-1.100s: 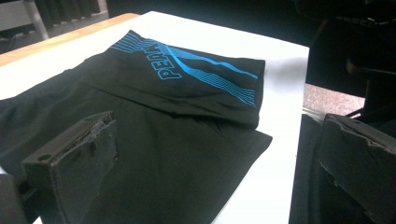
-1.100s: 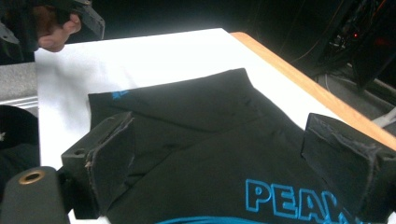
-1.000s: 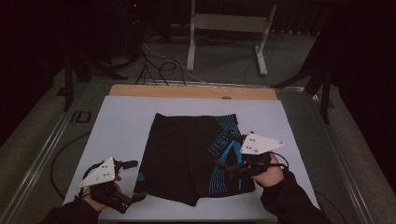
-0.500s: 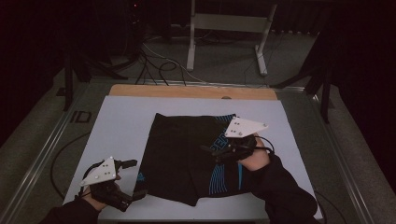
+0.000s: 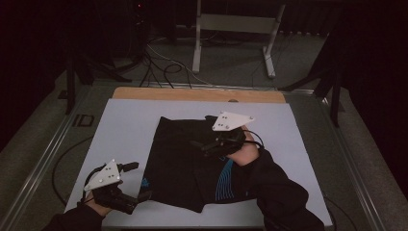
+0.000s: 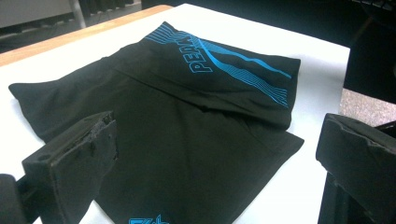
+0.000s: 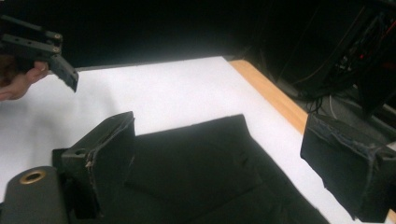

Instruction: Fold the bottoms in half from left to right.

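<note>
**A:** High view first — what's new?

**B:** My right gripper [image 5: 199, 145] has swung in from the 3 o'clock edge of the black shorts [image 5: 180, 168] and now hangs over their middle, toward 12 o'clock. A second ago it sat lower, by the blue-printed side. The cloth looks narrower too: that printed side now lies folded inward over the rest. I'd judge one fold is laid and I'm letting go.

**A:** And your left?

**B:** My left gripper [image 5: 139, 192] hasn't budged, parked at the 7 o'clock corner of the shorts on the white table [image 5: 130, 120].

**A:** Left gripper view?

**B:** My left jaws stand wide apart, nothing between them. Ahead, the shorts [image 6: 187, 121] lie flat on the table, a folded band with turquoise lettering and stripes [image 6: 219, 60] lying across the far part at 1 o'clock.

**A:** Right gripper view?

**B:** My right jaws are spread wide and empty, plain black fabric [image 7: 205, 172] right under them at 6 o'clock. My left gripper [image 7: 65, 77] shows at 10 o'clock, a hand behind it. The wooden table edge [image 7: 266, 88] runs off at 2 o'clock. The cloth looks limp and smooth; the next fold will probably need both corners.
</note>
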